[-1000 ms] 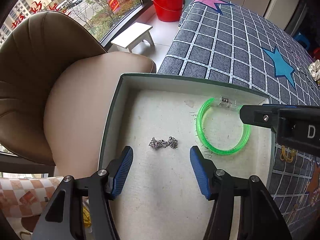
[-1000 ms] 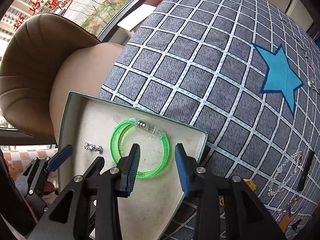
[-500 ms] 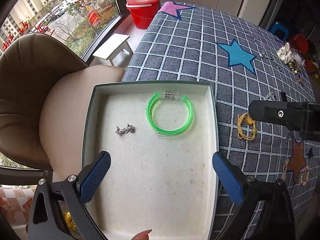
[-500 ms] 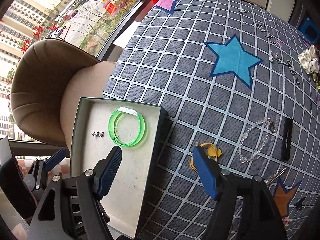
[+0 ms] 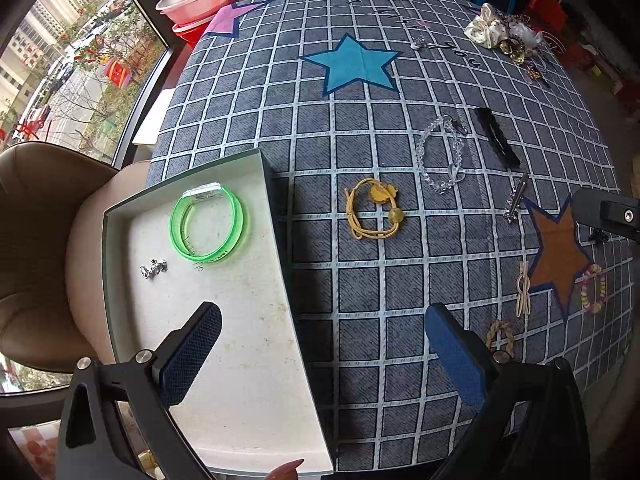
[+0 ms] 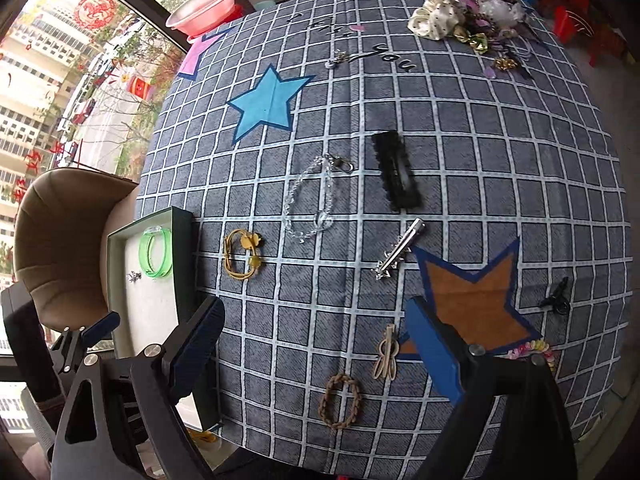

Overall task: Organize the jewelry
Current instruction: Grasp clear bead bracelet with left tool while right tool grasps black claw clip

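Observation:
A shallow white box point(image 5: 256, 368) sits at the table's left edge and holds a green bangle point(image 5: 208, 226) and a small silver piece point(image 5: 153, 269); the box also shows in the right wrist view point(image 6: 148, 312). My left gripper point(image 5: 320, 356) is open and empty above the box's right wall. My right gripper point(image 6: 316, 348) is open and empty, high over the cloth. On the cloth lie a yellow hair tie point(image 5: 374, 210), a clear bead bracelet point(image 6: 312, 200), a black clip point(image 6: 396, 170) and a silver clip point(image 6: 398, 248).
A brown braided ring point(image 6: 340, 400), a beige clip point(image 6: 386, 354), a pastel bead bracelet point(image 5: 594, 288) and a small black clip point(image 6: 556, 300) lie near the front. Scrunchies point(image 6: 452, 16) are piled at the far side. A brown chair point(image 5: 36, 240) stands left.
Both grippers have pulled back and up from the box and opened wide. The green bangle now lies in the box. The view has widened over the whole table.

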